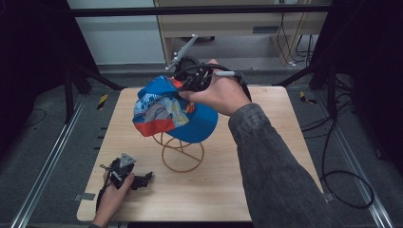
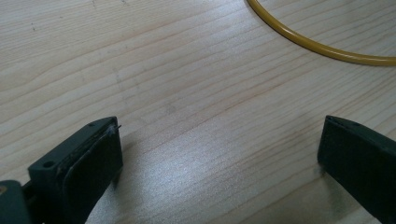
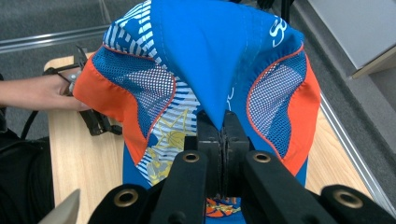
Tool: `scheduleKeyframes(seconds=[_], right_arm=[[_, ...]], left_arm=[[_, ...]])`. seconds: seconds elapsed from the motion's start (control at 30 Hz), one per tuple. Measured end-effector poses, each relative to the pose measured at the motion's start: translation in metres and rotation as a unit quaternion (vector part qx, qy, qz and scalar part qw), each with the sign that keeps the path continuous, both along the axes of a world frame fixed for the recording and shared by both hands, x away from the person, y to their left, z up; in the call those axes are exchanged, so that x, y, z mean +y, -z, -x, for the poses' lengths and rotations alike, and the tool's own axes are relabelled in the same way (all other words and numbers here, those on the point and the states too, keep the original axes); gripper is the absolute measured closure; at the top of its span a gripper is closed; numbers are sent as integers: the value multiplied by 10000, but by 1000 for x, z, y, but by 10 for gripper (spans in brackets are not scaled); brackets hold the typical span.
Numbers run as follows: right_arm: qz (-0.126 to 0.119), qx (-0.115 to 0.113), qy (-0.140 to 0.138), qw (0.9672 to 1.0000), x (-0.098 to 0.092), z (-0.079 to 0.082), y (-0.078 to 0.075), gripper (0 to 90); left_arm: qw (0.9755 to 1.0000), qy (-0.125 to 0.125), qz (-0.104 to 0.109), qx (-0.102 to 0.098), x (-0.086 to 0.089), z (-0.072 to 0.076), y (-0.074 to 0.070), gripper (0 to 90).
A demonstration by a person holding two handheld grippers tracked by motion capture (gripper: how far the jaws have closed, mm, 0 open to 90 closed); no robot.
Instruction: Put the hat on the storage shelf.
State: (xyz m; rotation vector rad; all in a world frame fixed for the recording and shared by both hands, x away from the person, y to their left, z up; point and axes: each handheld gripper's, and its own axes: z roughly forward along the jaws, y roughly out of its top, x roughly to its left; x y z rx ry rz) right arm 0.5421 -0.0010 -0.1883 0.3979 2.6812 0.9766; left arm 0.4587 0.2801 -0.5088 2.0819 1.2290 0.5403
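Note:
A blue cap point(image 1: 173, 114) with orange, white-striped and mesh panels hangs above a yellow wire stand point(image 1: 183, 152) on the wooden table point(image 1: 266, 180). My right gripper point(image 1: 183, 88) is shut on the cap's blue fabric at the crown. In the right gripper view its jaws pinch a fold of the cap point(image 3: 210, 60), right gripper point(image 3: 223, 135) pressed together. My left gripper point(image 1: 145, 179) rests on the table at the front left, held by a hand. In the left gripper view it point(image 2: 219, 154) stands open over bare wood, with the stand's yellow ring point(image 2: 317, 46) ahead.
Metal rails run along both sides of the table. Cables point(image 1: 342, 185) lie on the floor at the right. A cabinet point(image 1: 228, 28) stands behind the table. The person's sleeve point(image 1: 275, 166) crosses the table's right half.

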Motion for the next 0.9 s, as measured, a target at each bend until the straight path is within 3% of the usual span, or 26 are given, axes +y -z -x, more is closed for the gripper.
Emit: scheduleKeyframes(seconds=[0.43,0.9], right_arm=[[288,185,36,9994,22,-9,24,893],[315,220,7,9993,35,-13,29,896]], left_arm=[[10000,9,1,-11,0,0,0,0],[10000,21,-18,-2,0,0,0,0]])
